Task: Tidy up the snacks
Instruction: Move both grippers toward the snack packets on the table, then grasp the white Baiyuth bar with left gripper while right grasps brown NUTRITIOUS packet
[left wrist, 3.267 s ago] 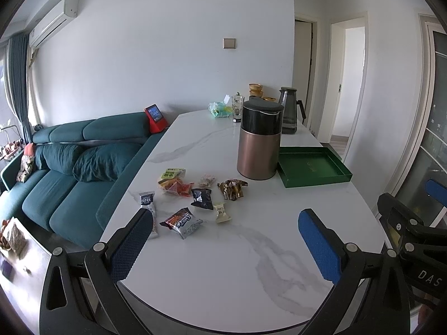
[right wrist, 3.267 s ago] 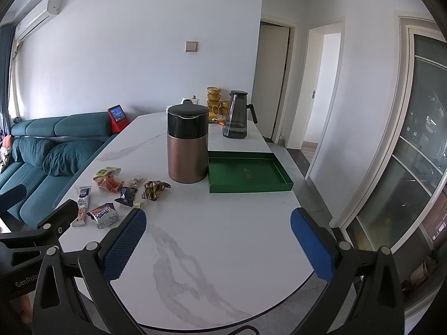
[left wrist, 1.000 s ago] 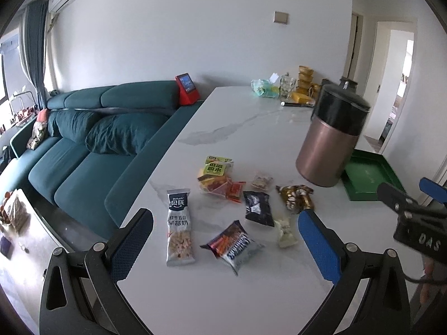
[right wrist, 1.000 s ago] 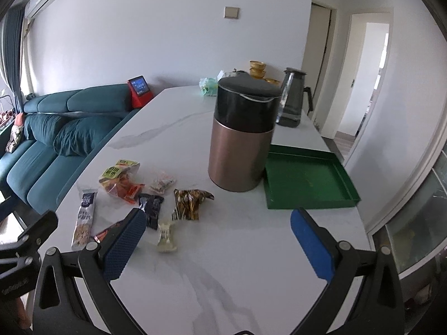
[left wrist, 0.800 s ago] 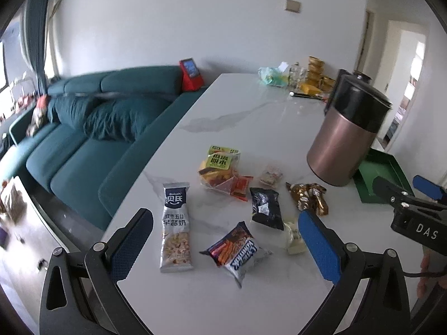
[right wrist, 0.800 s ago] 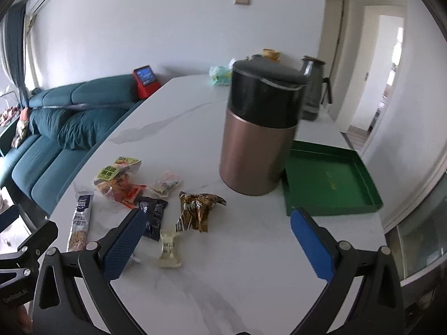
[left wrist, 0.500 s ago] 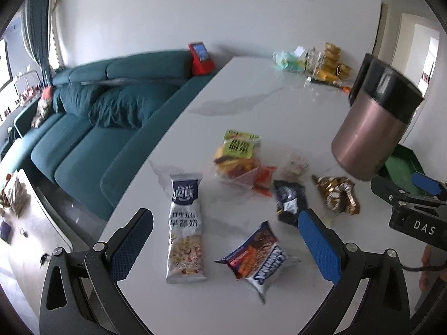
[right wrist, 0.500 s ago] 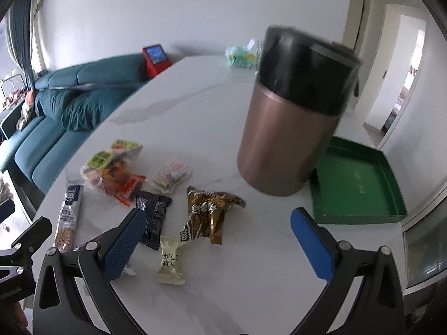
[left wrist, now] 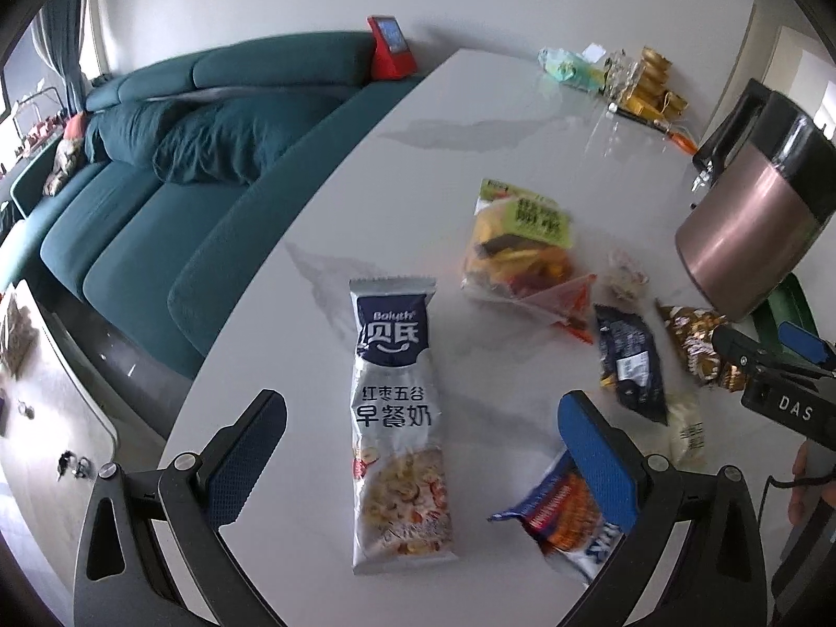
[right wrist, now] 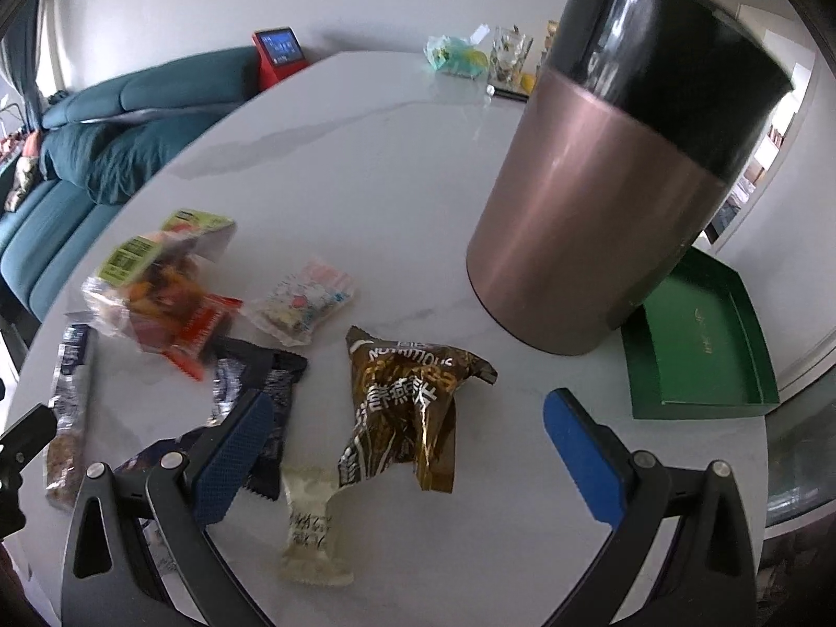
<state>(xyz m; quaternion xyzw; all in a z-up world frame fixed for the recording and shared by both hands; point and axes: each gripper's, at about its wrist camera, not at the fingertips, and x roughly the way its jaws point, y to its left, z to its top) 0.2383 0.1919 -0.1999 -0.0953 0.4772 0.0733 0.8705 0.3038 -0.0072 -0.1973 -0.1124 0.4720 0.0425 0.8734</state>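
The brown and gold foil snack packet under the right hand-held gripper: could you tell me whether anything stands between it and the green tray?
Partly. The copper canister with a black lid stands beside the green tray, close to a straight path from the brown and gold foil snack packet. The bare marble nearer the right hand-held gripper looks open, so a route along the near side seems free.

Seven snack packets (left wrist: 399, 418) – one copper canister (right wrist: 606, 198), one green tray (right wrist: 700, 334).

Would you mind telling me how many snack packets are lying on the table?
7: long cereal-milk sachet nearest the sofa, blue-orange packet, clear mixed bag, small clear candy, black packet, brown-gold packet, cream candy. Others may hide.
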